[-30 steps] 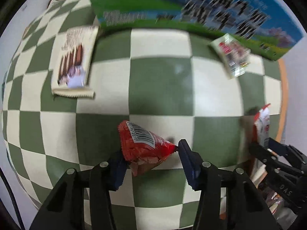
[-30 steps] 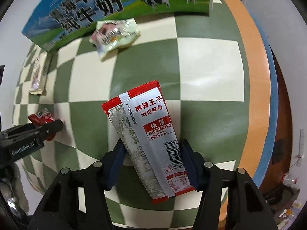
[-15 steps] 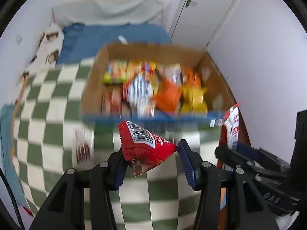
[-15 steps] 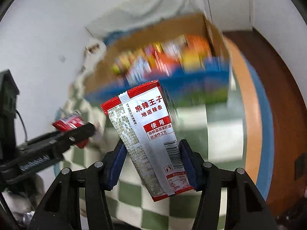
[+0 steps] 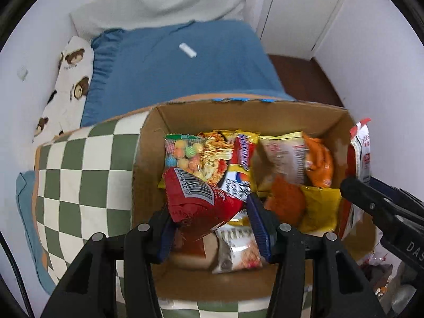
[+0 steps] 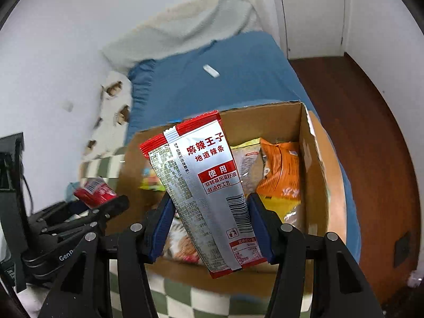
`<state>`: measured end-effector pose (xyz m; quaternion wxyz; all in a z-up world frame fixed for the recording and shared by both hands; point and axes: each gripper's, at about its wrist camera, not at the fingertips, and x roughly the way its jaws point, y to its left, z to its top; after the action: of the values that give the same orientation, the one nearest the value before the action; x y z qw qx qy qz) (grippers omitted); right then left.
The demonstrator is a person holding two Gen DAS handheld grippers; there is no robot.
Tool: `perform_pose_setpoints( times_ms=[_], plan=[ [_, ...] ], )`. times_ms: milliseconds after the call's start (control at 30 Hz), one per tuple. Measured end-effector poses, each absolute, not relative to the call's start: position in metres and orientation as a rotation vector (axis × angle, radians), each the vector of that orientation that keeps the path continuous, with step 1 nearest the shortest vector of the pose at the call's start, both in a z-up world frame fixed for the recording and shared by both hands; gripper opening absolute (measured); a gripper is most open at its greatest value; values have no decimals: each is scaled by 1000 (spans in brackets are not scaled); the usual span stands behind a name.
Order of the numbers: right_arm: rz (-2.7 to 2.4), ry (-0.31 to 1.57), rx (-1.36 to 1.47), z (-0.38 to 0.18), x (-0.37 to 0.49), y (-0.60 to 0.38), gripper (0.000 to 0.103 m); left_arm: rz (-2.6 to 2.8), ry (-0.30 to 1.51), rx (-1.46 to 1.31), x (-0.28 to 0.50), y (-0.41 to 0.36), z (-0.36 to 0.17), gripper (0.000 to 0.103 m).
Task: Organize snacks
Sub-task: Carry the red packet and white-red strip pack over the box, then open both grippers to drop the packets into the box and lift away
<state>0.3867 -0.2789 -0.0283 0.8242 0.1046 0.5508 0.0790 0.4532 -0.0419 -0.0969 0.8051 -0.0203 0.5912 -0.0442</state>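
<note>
Left gripper [image 5: 212,225] clamps red packet [image 5: 196,201] over cardboard box [image 5: 265,116].

Your left gripper [image 5: 212,225], black with blue pads, grips a glossy red snack pouch [image 5: 196,198] bearing a white barcode. Your right gripper [image 6: 209,228], the same colours, grips a silver sachet with red ends and red print [image 6: 209,188]. Below you sits a brown cardboard box [image 5: 238,111] of yellow, orange and multicoloured packets, on a green-and-cream checked cloth [image 5: 79,167]. Behind it lies a plain blue bedsheet [image 5: 185,71].
</note>
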Motion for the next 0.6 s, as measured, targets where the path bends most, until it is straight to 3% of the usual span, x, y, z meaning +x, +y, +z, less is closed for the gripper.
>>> perform_pose_setpoints(
  times_ms=[367,433,467,500,533,600],
  plan=[
    [97,1332,253,-103,441,-286,61,-85,1432,-71,482,-40,-156,50],
    [85,1352,233,-111,443,-288,71,-88,1435,-89,484,-38,-159,59],
    [83,1359,225,-115,442,-288,77,-87,1431,-89,485,-37,-159,76],
    [71,1368,204,-117,442,-287,90,-80,1414,-77,485,-37,-157,87],
    [64,1373,185,-118,441,-287,98,-72,1395,-60,484,-36,-155,90],
    [58,1369,153,-113,436,-286,98,-58,1388,-38,482,-35,-153,91]
  ],
)
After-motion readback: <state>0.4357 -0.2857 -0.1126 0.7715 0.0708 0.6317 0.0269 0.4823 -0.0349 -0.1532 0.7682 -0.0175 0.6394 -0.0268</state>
